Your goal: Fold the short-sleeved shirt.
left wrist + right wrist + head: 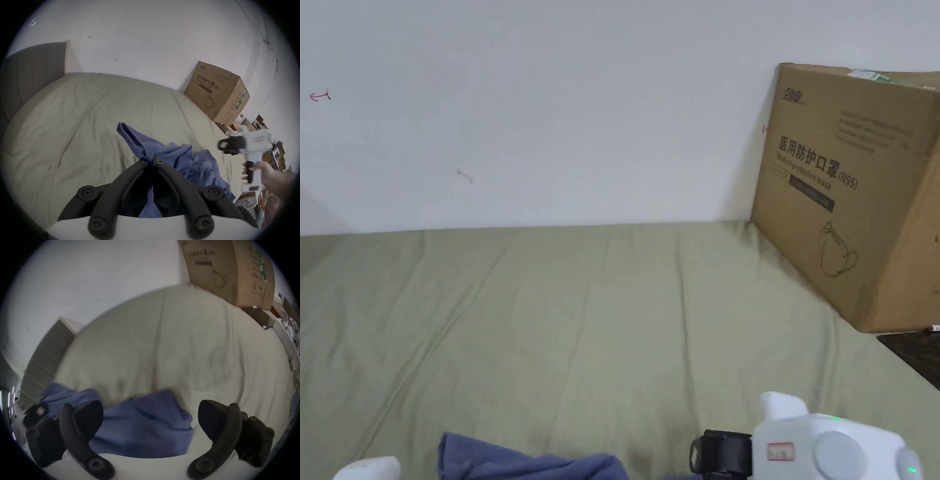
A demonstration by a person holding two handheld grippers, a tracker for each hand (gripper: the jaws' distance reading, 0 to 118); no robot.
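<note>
Pale green bedding [562, 325] covers a bed that runs up to a plain white wall [550, 112], and a brown cardboard box [850, 194] stands on the far right part of the bed against that wall. In the left gripper view a grey padded headboard [32, 71] rises at the left end of the bed. The blue short-sleeved shirt [186, 164] lies crumpled, not spread flat, on the near part of the bedding, with one loose end drawn up toward the middle of the bed. The left gripper [150, 160] is clenched on a bunch of the shirt fabric: its two black jaws meet at the tips with blue cloth pressed between them, and more cloth shows below, in the gap behind the tips. The right gripper [150, 420] is released: its jaws stand wide apart, with the shirt lying on the bedding between them and neither jaw pressing on the cloth. In the left gripper view the right gripper appears blurred at the right, just beyond the shirt's edge, with a hand [266, 175] wrapped around its white handle. In the head view the white body of the right gripper sits at the lower right edge, and a strip of the shirt shows at the lower edge, left of it. Stacked cartons and clutter [274, 155] stand beyond the right side of the bed.
</note>
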